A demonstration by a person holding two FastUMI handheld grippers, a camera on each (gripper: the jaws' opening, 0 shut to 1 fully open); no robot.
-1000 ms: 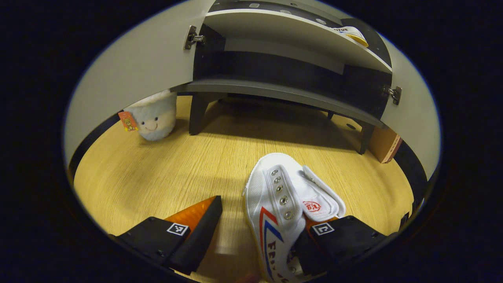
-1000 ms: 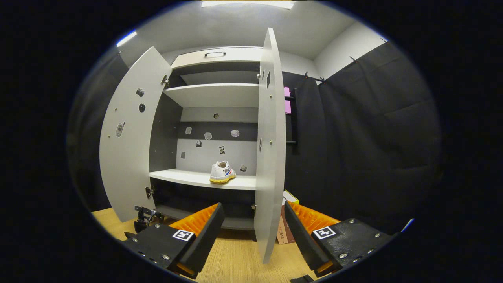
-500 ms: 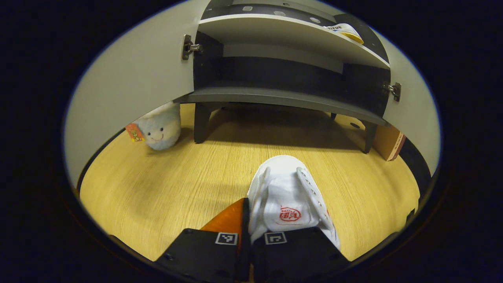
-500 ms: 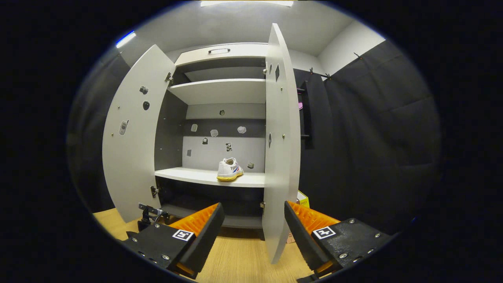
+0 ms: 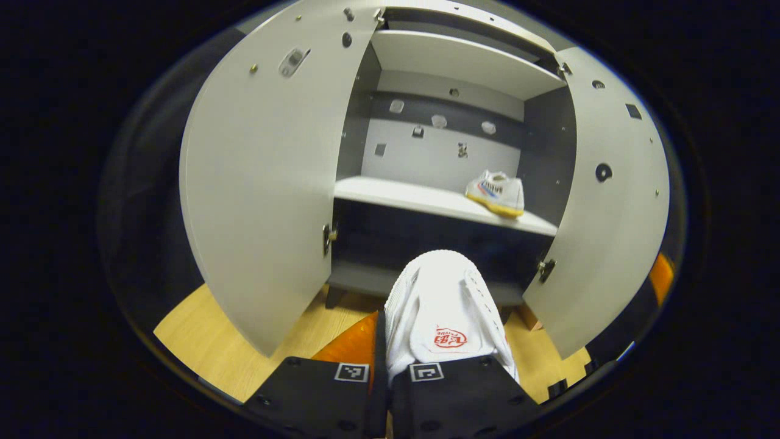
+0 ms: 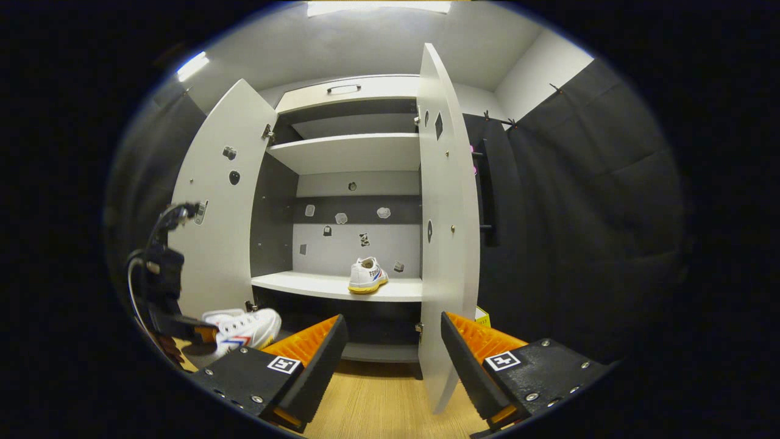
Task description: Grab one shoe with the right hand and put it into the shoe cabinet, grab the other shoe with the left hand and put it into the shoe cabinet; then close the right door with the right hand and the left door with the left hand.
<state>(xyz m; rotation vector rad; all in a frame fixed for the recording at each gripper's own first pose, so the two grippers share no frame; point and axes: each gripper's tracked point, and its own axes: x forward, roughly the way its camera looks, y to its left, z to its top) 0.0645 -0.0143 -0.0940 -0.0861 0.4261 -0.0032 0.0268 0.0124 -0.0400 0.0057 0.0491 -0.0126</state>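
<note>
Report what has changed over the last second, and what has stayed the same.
The left tongs closed on the second shoe that lay on the floor and lifted it up toward the open shoe cabinet. The right tongs stayed open by the right door. The first shoe stayed on its shelf, and both doors stayed open.

Black gripper bodies
Right gripper (image 6: 389,360): square tags, screws, ribbed fingers (image 6: 304,344); left gripper (image 5: 382,360): square tags, looping cable.
</note>
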